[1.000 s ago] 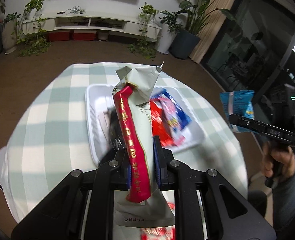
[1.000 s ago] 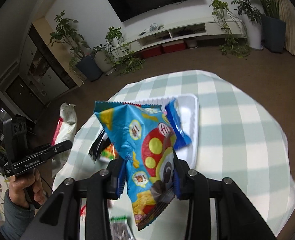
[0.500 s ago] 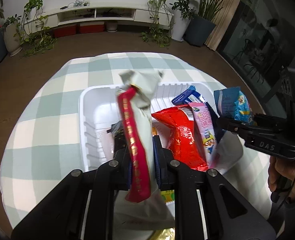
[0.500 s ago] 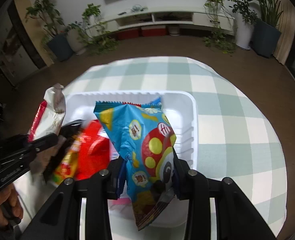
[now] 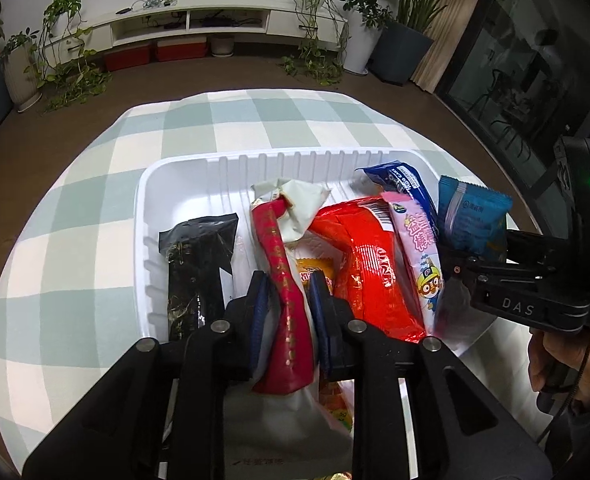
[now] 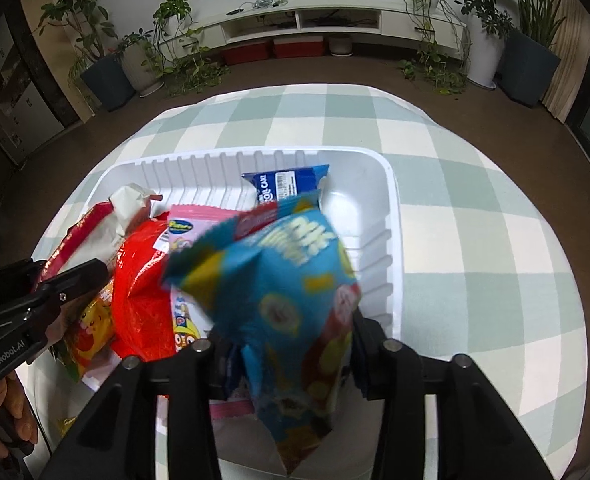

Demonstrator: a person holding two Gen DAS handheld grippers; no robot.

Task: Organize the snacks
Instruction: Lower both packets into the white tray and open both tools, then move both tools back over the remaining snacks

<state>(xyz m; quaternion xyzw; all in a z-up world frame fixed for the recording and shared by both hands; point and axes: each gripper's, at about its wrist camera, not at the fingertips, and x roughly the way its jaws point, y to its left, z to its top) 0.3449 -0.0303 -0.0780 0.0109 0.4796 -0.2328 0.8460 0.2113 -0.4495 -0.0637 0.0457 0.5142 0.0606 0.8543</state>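
Mostly blurred, crinkled blue snack bag (image 6: 291,296)

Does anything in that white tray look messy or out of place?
Nothing spilled or torn. The snacks in the white tray are simply piled askew: the red bag and pink packet overlap at angles, crowded to one side.

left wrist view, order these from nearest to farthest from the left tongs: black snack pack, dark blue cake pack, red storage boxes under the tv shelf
1. black snack pack: in the white tray, just left of the left tongs.
2. dark blue cake pack: at the tray's far right side, behind the red and pink packs.
3. red storage boxes: on the floor under the shelf, beyond the table.
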